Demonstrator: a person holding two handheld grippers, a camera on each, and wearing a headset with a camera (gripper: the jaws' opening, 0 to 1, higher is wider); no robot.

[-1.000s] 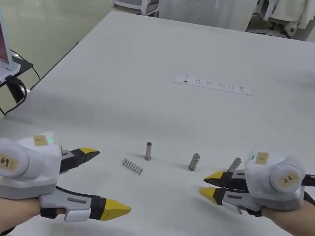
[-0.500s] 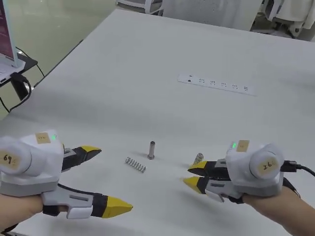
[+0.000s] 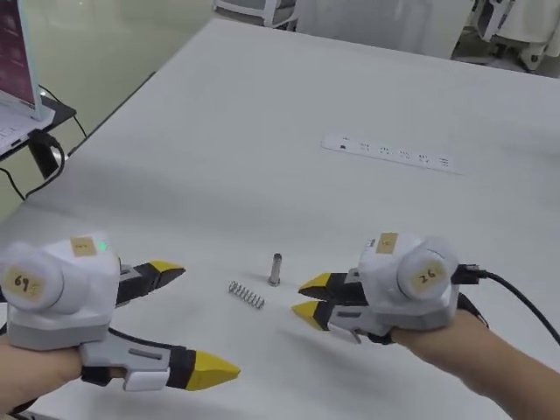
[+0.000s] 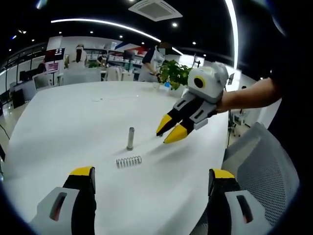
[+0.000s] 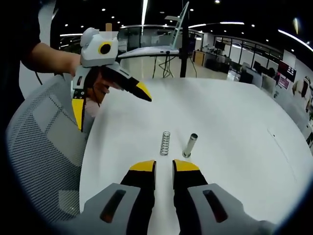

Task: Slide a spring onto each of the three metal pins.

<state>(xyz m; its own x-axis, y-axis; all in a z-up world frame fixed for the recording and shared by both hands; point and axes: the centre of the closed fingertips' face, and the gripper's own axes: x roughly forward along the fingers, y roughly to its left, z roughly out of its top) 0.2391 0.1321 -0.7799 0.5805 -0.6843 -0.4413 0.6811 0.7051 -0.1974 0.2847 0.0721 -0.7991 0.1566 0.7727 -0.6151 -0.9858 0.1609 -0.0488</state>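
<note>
**Desk:** What writing can be read?

**Caption:** Handwritten stickers read "69" on the left gripper (image 3: 207,320) and "26" on the right gripper (image 3: 299,298). Each gripper also carries a small tan sticker, and any marks on those are too small to read.

**Desk:** And the spring?

**Caption:** A short coil spring (image 3: 247,295) of bare steel lies flat and loose on the white worktop (image 3: 219,157). It sits just beside a grey metal pin (image 3: 276,269) that stands upright. The two do not touch.

**Desk:** The grippers?

**Caption:** The right gripper's yellow-tipped jaws are parted by a narrow gap with nothing between them. They point at the pin from close by. The left gripper is spread wide and empty on the spring's other side. Farther back, a white power strip (image 3: 391,154) lies on the worktop. A laptop (image 3: 17,79) sits on a stand off its edge.
</note>
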